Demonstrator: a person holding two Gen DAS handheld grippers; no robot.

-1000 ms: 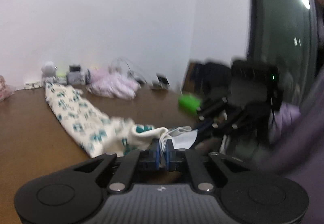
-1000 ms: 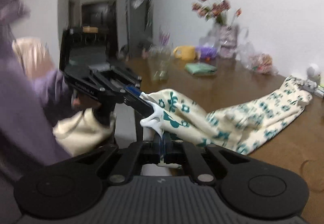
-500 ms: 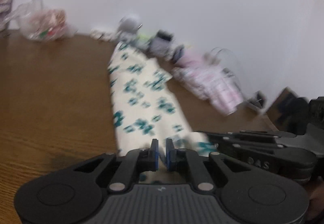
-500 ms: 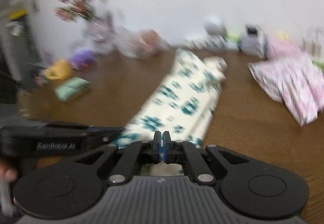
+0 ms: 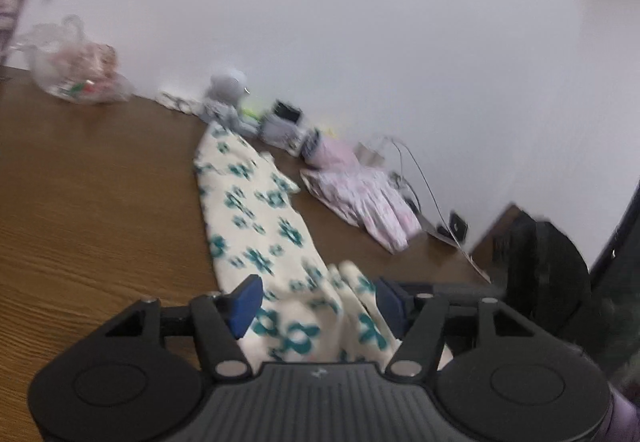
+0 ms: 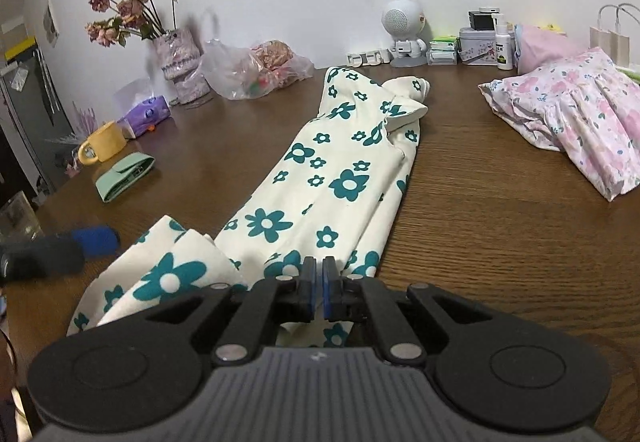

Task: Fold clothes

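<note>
The flowered dress (image 6: 340, 162) now lies long and flat on the brown surface (image 6: 500, 234); a moment ago both grippers held its near end up in the air. The left gripper (image 5: 316, 302) has opened wide and let go. The right gripper (image 6: 316, 282) stays pinched shut on the hem. It looks spread out for folding. A pink dress (image 6: 576, 118), flowers (image 6: 124, 6) and a white wall are behind.

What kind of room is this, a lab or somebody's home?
Most likely a home. A wooden table against a white wall holds a vase of dried flowers, a yellow mug and flower-print clothes being folded.
</note>
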